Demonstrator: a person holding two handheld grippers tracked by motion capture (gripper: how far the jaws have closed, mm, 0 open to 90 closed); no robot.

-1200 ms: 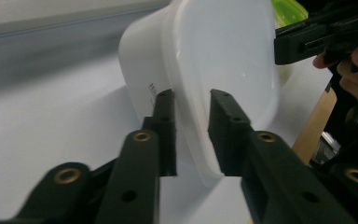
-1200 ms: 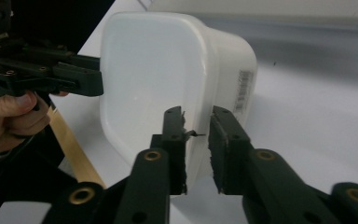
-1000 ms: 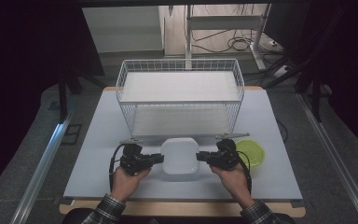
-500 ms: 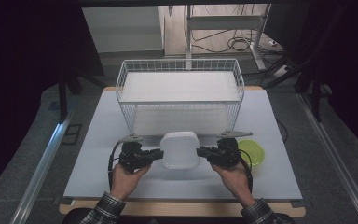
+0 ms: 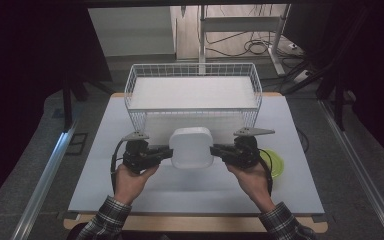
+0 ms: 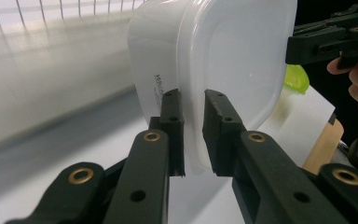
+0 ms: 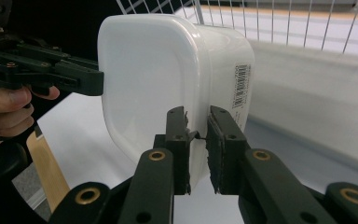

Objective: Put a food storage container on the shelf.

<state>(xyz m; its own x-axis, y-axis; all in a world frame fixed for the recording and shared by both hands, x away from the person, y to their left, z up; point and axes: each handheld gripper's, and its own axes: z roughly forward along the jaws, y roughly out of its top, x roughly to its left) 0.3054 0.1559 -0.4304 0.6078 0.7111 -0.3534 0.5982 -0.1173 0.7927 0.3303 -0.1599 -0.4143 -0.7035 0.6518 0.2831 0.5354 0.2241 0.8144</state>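
The white container point(image 5: 192, 147) is held off the white table mat point(image 5: 105, 175), between the 2 grippers and just in front of the wire basket point(image 5: 192, 90). In the high view its underside and the table below it are hidden, and the jaw tips on both sides are too small to make out there. The left gripper point(image 6: 193, 133) is clamped on the container's rim at its left side; the rim fills the narrow gap between the jaws in the left gripper view. The right gripper point(image 7: 198, 144) is clamped on the rim at the opposite side in the same way. A printed label on the container's wall shows in both gripper views but is too blurred to read.

A green lid point(image 5: 275, 162) lies on the mat by the person's right hand point(image 5: 250, 172), which partly covers it. The basket's front wall stands close behind the container, with only a thin strip of mat between them. Open mat lies to the left of the left hand point(image 5: 130, 177) and along the near edge, where the wooden table edge point(image 5: 195, 222) shows.
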